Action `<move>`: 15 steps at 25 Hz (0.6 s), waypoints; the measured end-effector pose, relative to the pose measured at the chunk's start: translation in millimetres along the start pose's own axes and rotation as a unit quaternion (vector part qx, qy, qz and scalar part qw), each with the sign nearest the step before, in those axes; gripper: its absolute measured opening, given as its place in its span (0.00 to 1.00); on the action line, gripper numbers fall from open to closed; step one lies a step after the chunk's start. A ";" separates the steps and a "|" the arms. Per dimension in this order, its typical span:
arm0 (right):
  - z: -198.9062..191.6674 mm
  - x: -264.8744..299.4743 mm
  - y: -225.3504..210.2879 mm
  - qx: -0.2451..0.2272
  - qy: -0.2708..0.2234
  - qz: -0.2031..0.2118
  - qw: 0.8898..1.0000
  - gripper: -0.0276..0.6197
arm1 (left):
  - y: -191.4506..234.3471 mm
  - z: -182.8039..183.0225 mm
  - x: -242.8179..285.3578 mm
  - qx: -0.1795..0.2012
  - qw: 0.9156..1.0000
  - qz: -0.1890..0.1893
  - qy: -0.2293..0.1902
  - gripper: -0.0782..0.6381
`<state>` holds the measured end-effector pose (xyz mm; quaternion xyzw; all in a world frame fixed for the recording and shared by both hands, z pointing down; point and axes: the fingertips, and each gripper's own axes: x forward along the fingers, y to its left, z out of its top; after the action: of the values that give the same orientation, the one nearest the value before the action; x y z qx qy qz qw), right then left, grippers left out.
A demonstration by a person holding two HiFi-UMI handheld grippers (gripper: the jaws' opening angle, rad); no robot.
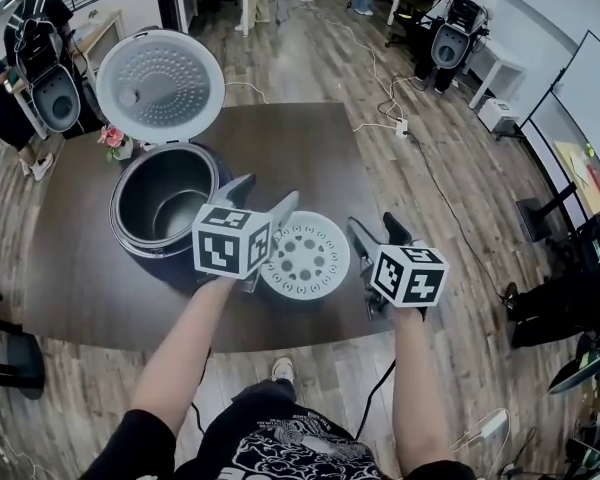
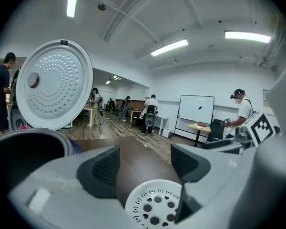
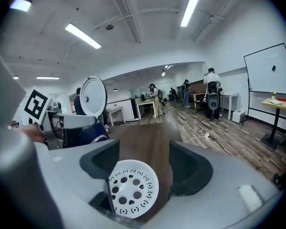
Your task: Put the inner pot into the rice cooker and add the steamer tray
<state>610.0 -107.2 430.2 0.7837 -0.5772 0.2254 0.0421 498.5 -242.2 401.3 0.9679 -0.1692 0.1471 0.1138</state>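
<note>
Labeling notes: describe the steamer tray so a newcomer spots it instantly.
On the dark brown table, look just right of the open rice cooker. The steamer tray lies flat there: a white disc punched with holes, unlike the cooker's raised dotted lid.

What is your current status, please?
Left gripper and right gripper open, empty. White perforated round steamer tray on brown table between them. Dark inner pot sits in open blue rice cooker; path clear.
</note>
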 end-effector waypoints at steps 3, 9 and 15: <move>5.0 1.1 -8.0 0.000 0.003 0.008 1.000 0.55 | -7.1 1.2 5.4 -0.003 1.000 0.004 0.006 0.58; 4.1 8.0 -14.1 -0.008 0.011 0.040 0.999 0.55 | -13.5 -7.1 1.1 -0.004 0.999 0.035 0.014 0.58; -7.3 32.9 -16.7 -0.015 0.041 0.088 0.995 0.55 | -7.6 -22.5 0.2 -0.021 0.996 0.078 0.027 0.58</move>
<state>630.8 -128.5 453.2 0.7193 -0.6450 0.2516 0.0573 495.9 -229.2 421.0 0.9446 -0.2444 0.1782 0.1271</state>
